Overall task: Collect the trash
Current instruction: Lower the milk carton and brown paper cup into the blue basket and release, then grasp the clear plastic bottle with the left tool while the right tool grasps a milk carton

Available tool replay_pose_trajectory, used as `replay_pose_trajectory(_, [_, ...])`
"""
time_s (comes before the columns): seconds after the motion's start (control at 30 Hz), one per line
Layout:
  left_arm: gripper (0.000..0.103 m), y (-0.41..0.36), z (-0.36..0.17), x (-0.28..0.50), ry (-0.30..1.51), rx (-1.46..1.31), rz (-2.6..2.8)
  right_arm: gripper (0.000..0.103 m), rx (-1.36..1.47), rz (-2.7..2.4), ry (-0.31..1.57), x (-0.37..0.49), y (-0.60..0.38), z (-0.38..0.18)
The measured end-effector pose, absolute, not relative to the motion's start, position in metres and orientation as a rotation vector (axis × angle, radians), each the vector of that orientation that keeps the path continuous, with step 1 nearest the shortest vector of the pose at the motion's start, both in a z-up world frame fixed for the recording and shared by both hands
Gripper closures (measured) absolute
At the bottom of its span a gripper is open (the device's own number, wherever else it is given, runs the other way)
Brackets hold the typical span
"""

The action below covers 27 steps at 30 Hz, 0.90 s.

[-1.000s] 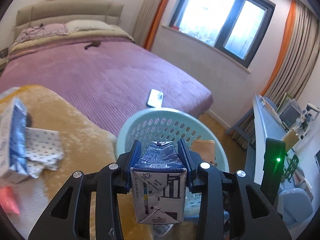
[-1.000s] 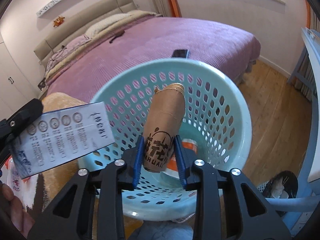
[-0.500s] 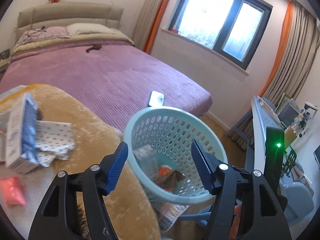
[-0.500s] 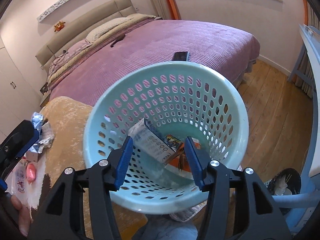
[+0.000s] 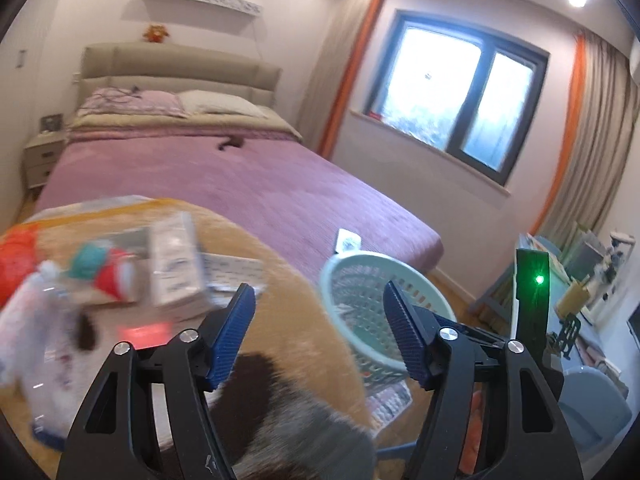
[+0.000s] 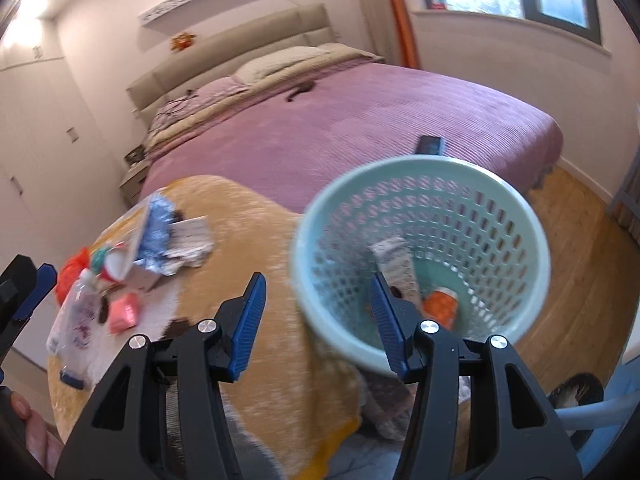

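Note:
A pale green perforated basket (image 6: 472, 184) stands beside the orange blanket (image 6: 256, 240); it also shows in the left wrist view (image 5: 352, 268). Inside lie a grey carton (image 6: 394, 264) and an orange-and-white cup (image 6: 440, 306). My right gripper (image 6: 316, 316) is open and empty, over the basket's near left rim. My left gripper (image 5: 318, 328) is open and empty, above the blanket (image 5: 280, 280) left of the basket. Loose trash lies on the blanket: a white carton (image 5: 176, 260), a red-and-teal wrapper (image 5: 104, 268), a pink packet (image 6: 124, 312), a clear plastic bag (image 6: 76, 320), dotted paper (image 6: 192, 240).
A purple bed (image 6: 360, 128) lies behind, with a phone (image 6: 430, 145) near its foot. Wooden floor (image 6: 592, 280) is right of the basket. A desk with clutter (image 5: 580, 280) and a blue chair (image 5: 592, 400) stand at the right. The left gripper's finger (image 6: 28, 292) shows at the far left.
Both grippers opened and dropped their loads, the carton and the brown cup, into the basket. Both then pulled back and swung left toward the trash on the blanket.

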<state>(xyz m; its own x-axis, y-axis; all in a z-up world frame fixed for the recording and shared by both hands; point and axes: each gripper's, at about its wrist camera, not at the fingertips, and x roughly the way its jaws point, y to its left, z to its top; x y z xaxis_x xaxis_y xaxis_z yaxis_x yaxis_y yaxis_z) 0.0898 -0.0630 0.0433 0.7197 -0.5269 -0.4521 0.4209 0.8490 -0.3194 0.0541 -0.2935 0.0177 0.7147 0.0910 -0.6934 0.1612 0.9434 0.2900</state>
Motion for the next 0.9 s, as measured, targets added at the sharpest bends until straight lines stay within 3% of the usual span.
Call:
replay_pose_trajectory(0.07, [0.027,-0.035,0.046,0.082,0.536,-0.25,-0.5,0.053,0.315,-0.008,0.77,0.055,-0.275,0.023])
replay_pose_trajectory(0.23, [0.026,0.026,0.045,0.073,0.529,-0.292,-0.368,0.053,0.245,0.07,0.754,0.059,-0.232,0.032])
replay_pose_trajectory(0.43, [0.026,0.08,0.017,0.087,0.641,-0.289,-0.206,0.051,0.139,0.165,0.71,0.071,-0.178,0.04])
replay_pose_trajectory(0.53, [0.026,0.089,-0.006,0.104,0.727,-0.25,-0.161,0.05,0.089,0.205,0.703,0.085,-0.152,0.043])
replay_pose_trajectory(0.77, [0.028,0.094,-0.034,0.121,0.737,-0.166,-0.098,0.036,0.001,0.242,0.709,0.122,-0.105,0.042])
replay_pose_trajectory(0.9, [0.035,0.093,-0.044,0.129,0.742,-0.163,-0.103,0.033,-0.016,0.217,0.741,0.146,-0.09,0.027])
